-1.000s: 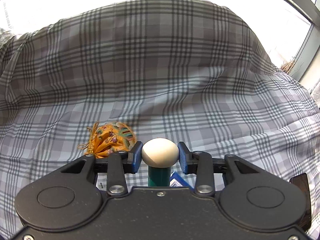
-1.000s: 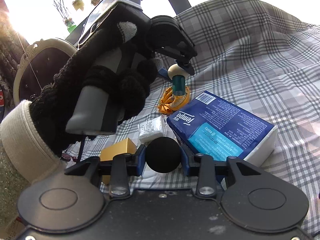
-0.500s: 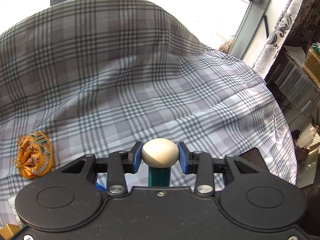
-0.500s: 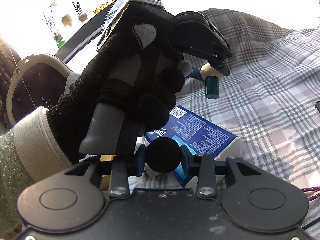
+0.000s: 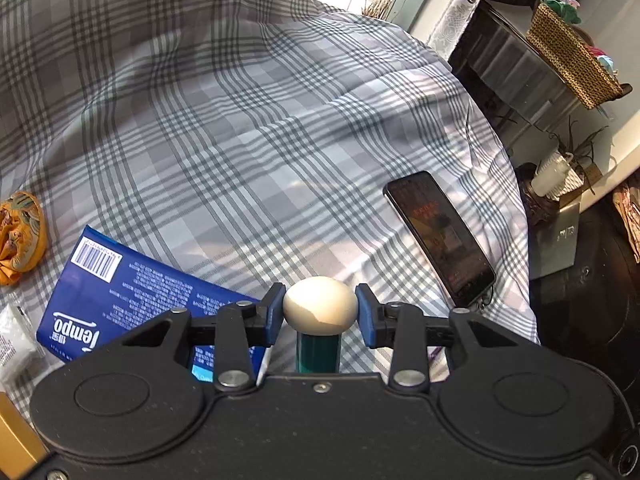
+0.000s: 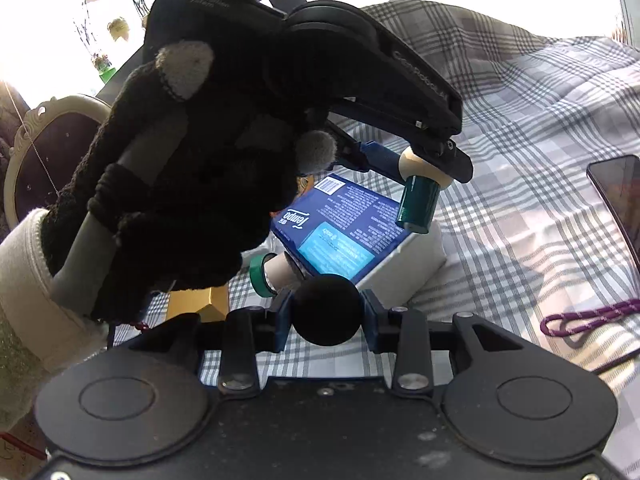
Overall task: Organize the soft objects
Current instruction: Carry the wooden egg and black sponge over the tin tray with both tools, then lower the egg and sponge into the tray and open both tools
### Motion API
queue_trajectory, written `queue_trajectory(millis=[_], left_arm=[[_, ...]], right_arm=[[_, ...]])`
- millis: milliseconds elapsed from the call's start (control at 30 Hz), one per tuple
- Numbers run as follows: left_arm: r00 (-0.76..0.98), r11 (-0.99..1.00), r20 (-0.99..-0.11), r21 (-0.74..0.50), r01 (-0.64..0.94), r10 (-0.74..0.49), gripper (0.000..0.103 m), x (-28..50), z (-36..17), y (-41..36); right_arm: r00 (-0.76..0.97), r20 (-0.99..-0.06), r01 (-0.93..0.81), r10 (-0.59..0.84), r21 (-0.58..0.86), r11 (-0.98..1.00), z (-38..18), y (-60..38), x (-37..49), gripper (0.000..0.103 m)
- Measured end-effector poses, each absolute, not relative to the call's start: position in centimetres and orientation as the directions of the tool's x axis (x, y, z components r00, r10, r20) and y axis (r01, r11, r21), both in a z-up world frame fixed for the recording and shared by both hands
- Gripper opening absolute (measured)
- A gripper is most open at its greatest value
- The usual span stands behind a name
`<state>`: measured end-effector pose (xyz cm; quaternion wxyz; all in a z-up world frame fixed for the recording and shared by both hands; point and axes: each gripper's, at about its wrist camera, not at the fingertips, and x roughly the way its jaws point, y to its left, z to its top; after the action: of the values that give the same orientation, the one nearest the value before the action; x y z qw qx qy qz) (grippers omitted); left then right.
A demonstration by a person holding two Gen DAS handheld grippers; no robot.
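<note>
A blue Tempo tissue pack [image 5: 132, 300] lies on the plaid cloth [image 5: 248, 128], left of my left gripper [image 5: 320, 308]; it also shows in the right wrist view [image 6: 344, 224]. The left gripper is shut on a cream ball with a green stem [image 5: 320, 305] and hovers above the pack's right end [image 6: 424, 176]. An orange patterned pouch [image 5: 20, 236] lies at the far left. A small white packet [image 5: 14, 340] lies beside the pack. My right gripper [image 6: 326, 314] is shut on a black ball [image 6: 326, 308], low near the pack's near end.
A black phone [image 5: 438, 236] lies on the cloth at the right, also seen in the right wrist view [image 6: 622, 196]. A purple cord [image 6: 584, 316] lies near it. A gold box [image 6: 200, 304] and a tape roll [image 6: 266, 276] sit near the right gripper. The gloved hand [image 6: 192, 176] fills the left.
My left gripper has swung right, away from the orange pouch; the tissue pack and the phone have come into its view. In the right wrist view the gloved hand and left gripper moved closer.
</note>
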<state>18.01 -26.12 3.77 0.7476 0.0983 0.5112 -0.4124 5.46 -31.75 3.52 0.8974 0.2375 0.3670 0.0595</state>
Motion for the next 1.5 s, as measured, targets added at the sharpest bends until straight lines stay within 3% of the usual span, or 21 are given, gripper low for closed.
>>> queue_trajectory(millis=[233, 500, 867, 1133, 1500], left_arm=[[0.15, 0.702, -0.883, -0.239, 0.671, -0.444, 0.038, 14.2, 3.7, -22.4], [0.236, 0.827, -0.888, -0.231, 0.513, -0.395, 0.038, 10.1, 4.4, -12.6], [0.449, 0.958, -0.874, -0.058, 0.28, -0.184, 0.038, 4.3, 4.3, -0.8], [0.392, 0.965, -0.889, -0.172, 0.198, -0.238, 0.038, 1.3, 1.7, 3.2], [0.409, 0.964, -0.881, -0.16, 0.214, -0.237, 0.04, 1.1, 0.5, 3.0]], right_arm=[[0.668, -0.709, 0.129, 0.224, 0.407, 0.904, 3.4, -31.4, 1.2, 0.035], [0.631, -0.745, 0.18, 0.217, 0.413, 0.893, 3.6, -31.1, -1.8, 0.035], [0.599, -0.767, 0.138, 0.23, 0.382, 0.914, 4.8, -27.1, -0.6, 0.035], [0.565, -0.777, 0.079, 0.276, 0.384, 0.92, 5.3, -23.3, 0.6, 0.035], [0.557, -0.785, 0.067, 0.27, 0.367, 0.928, 5.9, -21.6, 1.5, 0.037]])
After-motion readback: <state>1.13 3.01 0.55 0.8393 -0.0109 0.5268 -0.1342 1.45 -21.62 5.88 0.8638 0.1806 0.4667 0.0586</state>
